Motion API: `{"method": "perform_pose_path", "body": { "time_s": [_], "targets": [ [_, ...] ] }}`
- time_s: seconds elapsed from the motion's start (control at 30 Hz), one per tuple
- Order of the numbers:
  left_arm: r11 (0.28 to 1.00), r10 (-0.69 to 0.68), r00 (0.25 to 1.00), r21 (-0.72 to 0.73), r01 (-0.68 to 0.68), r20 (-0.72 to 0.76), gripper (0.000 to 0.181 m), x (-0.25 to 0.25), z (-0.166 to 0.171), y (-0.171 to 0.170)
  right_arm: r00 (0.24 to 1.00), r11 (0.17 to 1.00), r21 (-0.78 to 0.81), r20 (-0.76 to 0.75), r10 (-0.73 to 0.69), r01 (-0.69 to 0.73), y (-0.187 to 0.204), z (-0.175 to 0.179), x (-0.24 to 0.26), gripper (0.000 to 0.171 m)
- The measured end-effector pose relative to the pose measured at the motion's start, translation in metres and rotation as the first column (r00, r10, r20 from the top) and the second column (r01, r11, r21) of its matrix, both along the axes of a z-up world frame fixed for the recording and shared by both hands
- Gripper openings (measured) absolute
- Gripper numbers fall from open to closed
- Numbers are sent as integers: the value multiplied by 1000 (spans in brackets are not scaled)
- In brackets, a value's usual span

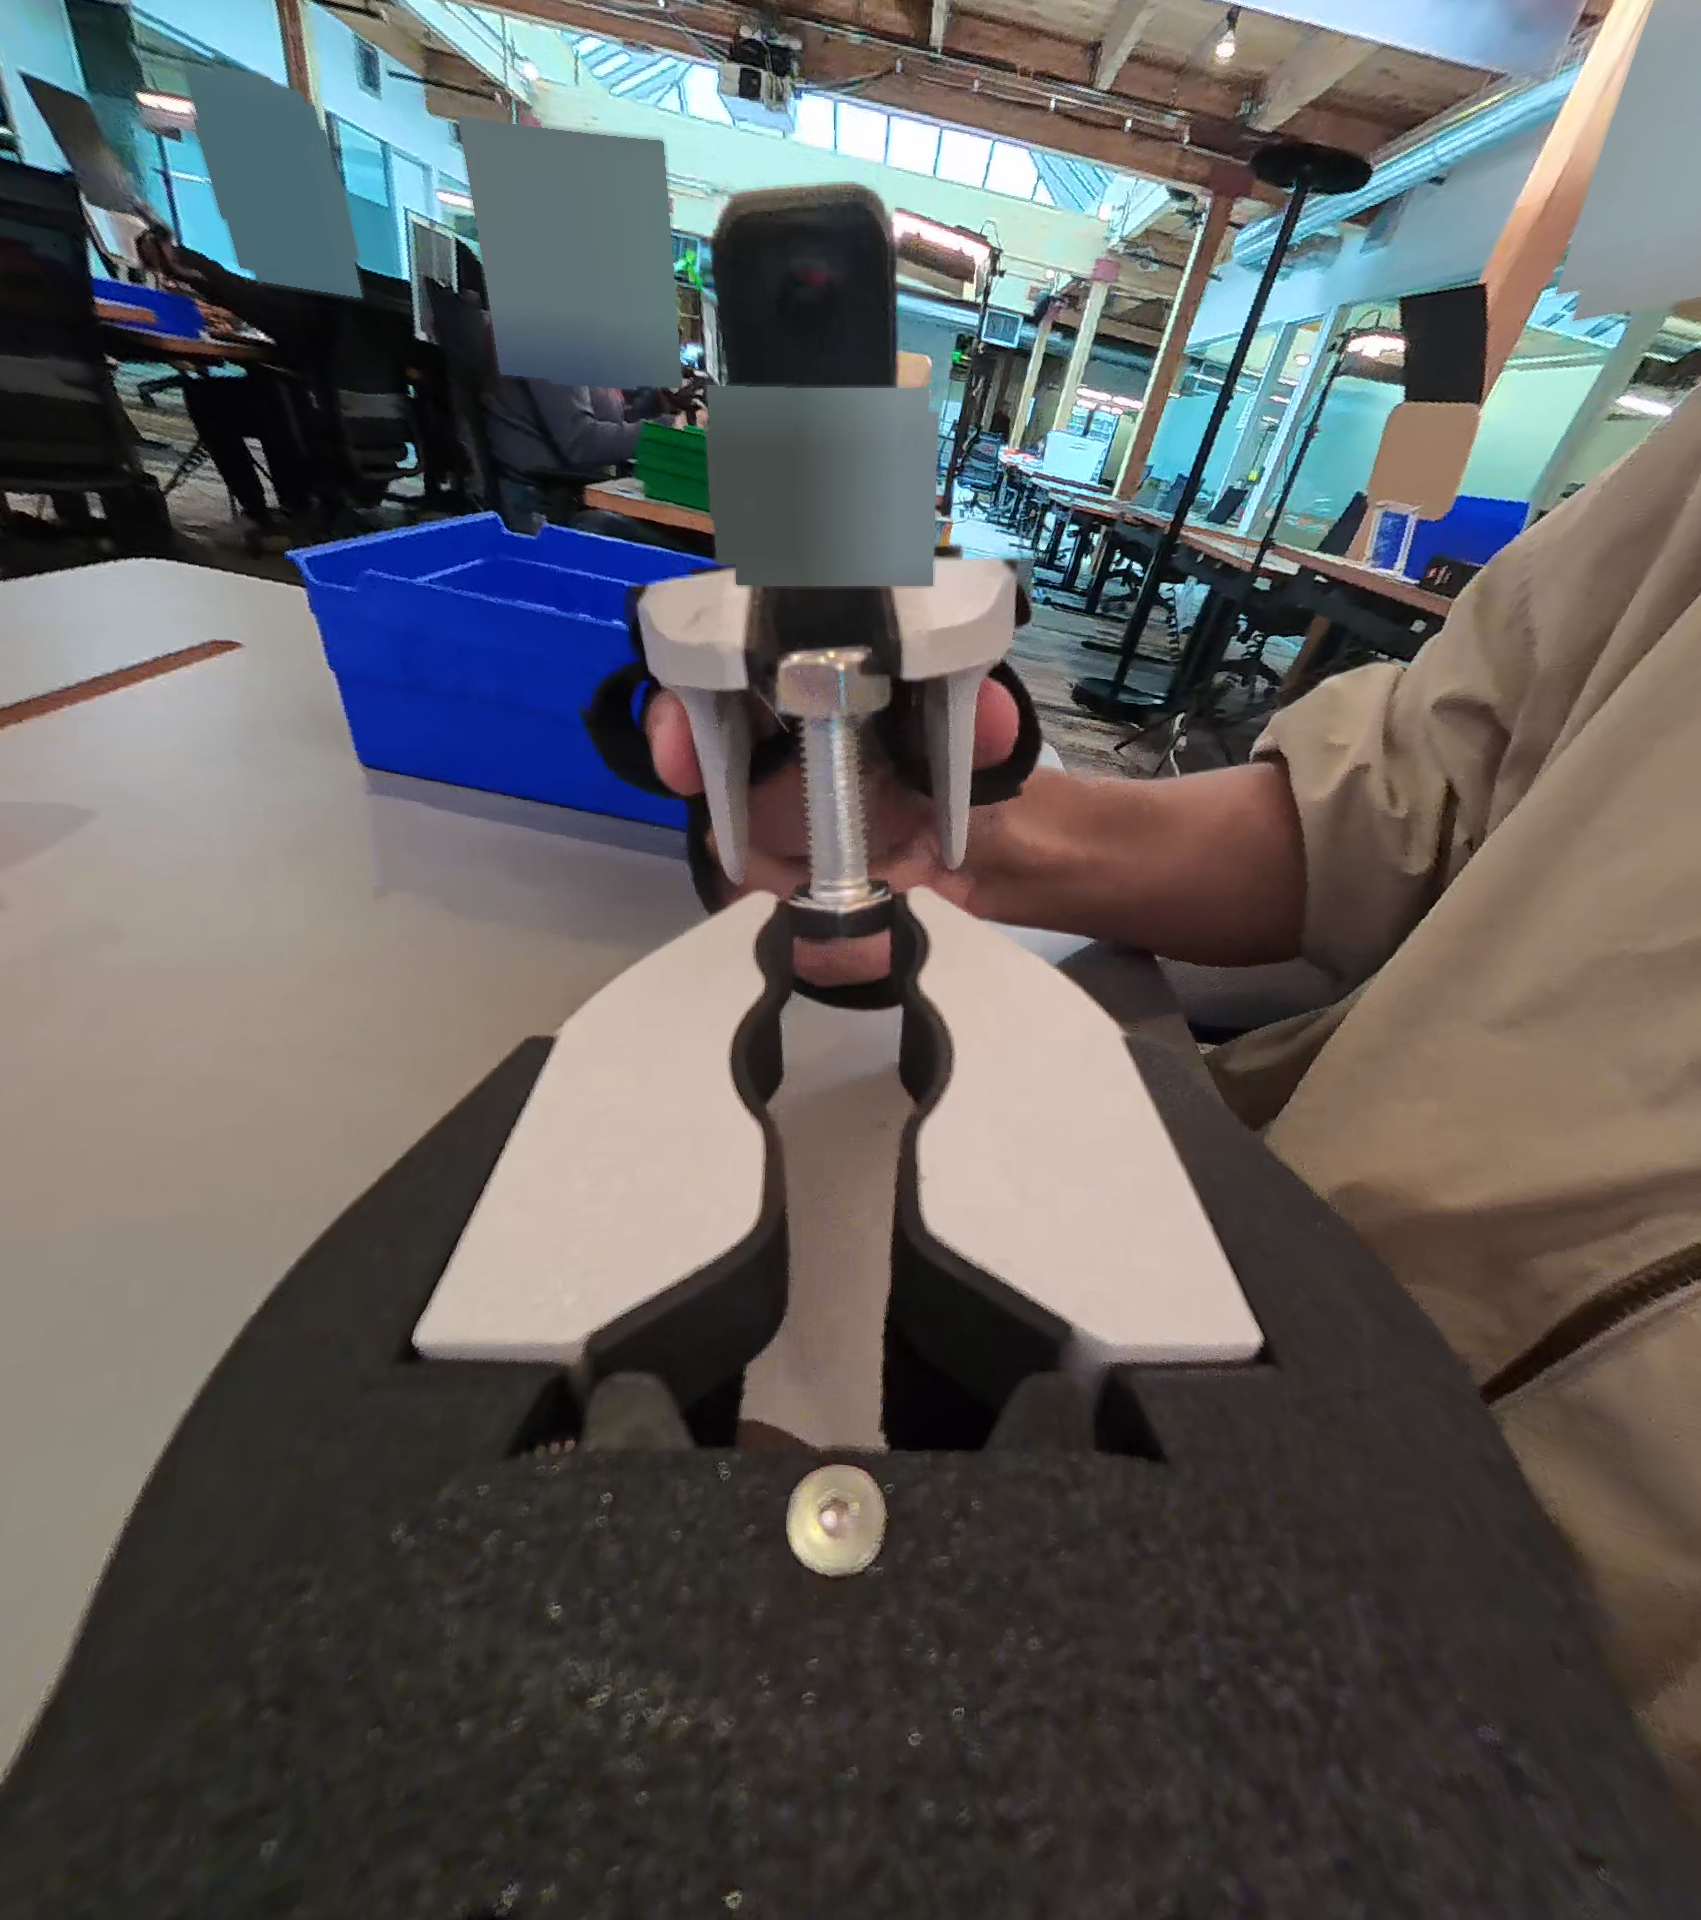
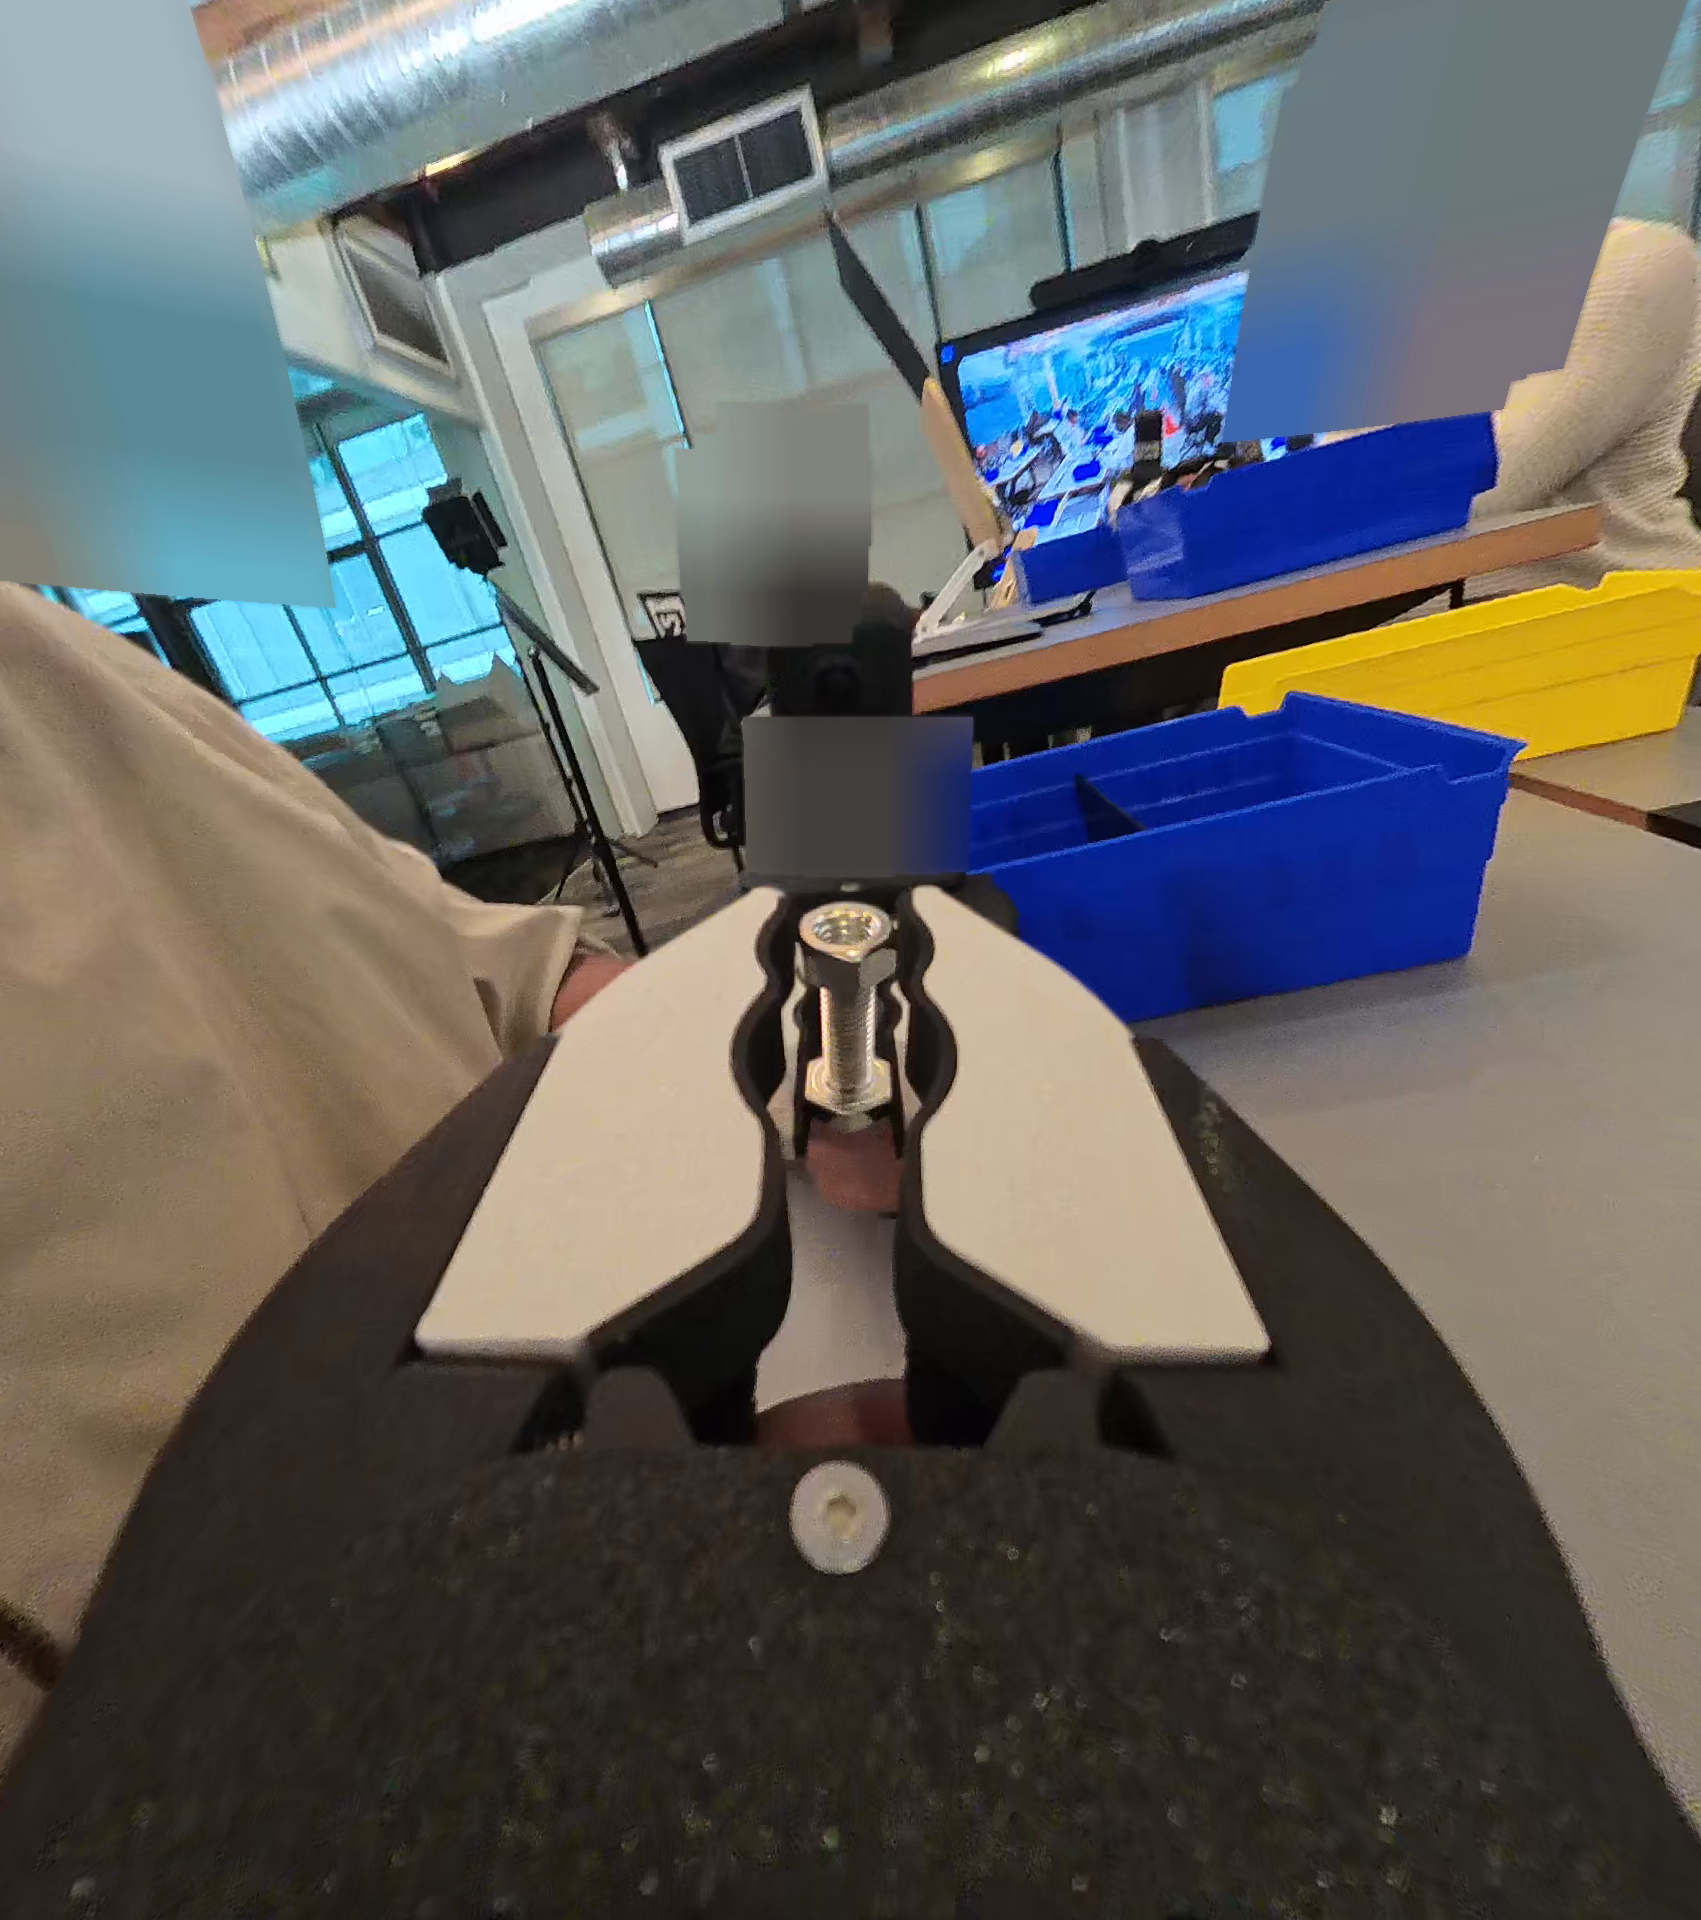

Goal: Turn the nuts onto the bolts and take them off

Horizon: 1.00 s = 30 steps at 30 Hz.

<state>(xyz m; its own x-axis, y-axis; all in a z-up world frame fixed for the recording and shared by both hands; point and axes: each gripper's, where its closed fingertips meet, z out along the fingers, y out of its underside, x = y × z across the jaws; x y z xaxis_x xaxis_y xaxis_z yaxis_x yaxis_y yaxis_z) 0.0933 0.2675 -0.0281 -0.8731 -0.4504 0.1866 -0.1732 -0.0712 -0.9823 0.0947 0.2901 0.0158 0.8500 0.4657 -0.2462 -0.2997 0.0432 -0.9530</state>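
A silver bolt (image 1: 828,790) is held in the air between my two grippers, above the grey table (image 1: 150,987). My left gripper (image 1: 841,920) is shut on the hex nut (image 1: 841,896), which sits near the bolt's threaded end. My right gripper (image 1: 825,665) faces it and is shut on the bolt's hex head (image 1: 825,681). In the right wrist view my right gripper (image 2: 841,925) clamps the head (image 2: 843,961) at its tips. The shank (image 2: 841,1023) runs back to the nut (image 2: 841,1086), which sits between the left gripper's black fingertips (image 2: 802,1086).
A blue bin (image 1: 472,675) stands on the table just behind the grippers; the right wrist view shows its divider (image 2: 1241,883). A yellow bin (image 2: 1500,655) sits farther back. A person's beige sleeve (image 1: 1552,935) fills the right side. People sit at desks behind. Left tips to right tips: about 5 centimeters.
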Motion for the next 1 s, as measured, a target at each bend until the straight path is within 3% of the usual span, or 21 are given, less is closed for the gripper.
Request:
{"method": "perform_pose_path", "body": {
  "time_s": [0.17,0.33,0.47,0.67,1.0],
  "targets": [
    [999,42,999,-14,-41,10,18,4,2,2,992,991,34,-15,-126,126,5,2,3,18],
    [998,53,999,-16,-53,-4,18,7,0,3,954,961,46,112,-276,273,7,1,5,17],
    [1000,17,1000,-8,-17,-21,18,3,-3,-1,952,965,34,158,-263,261,5,-1,2,17],
    [1000,-16,1000,-10,16,-12,18,-1,0,-2,990,990,13,39,-138,138,2,2,-1,17],
    [1000,4,1000,6,-4,-16,18,2,-3,1,986,987,26,53,-159,158,4,9,0,18]
  ]
}}
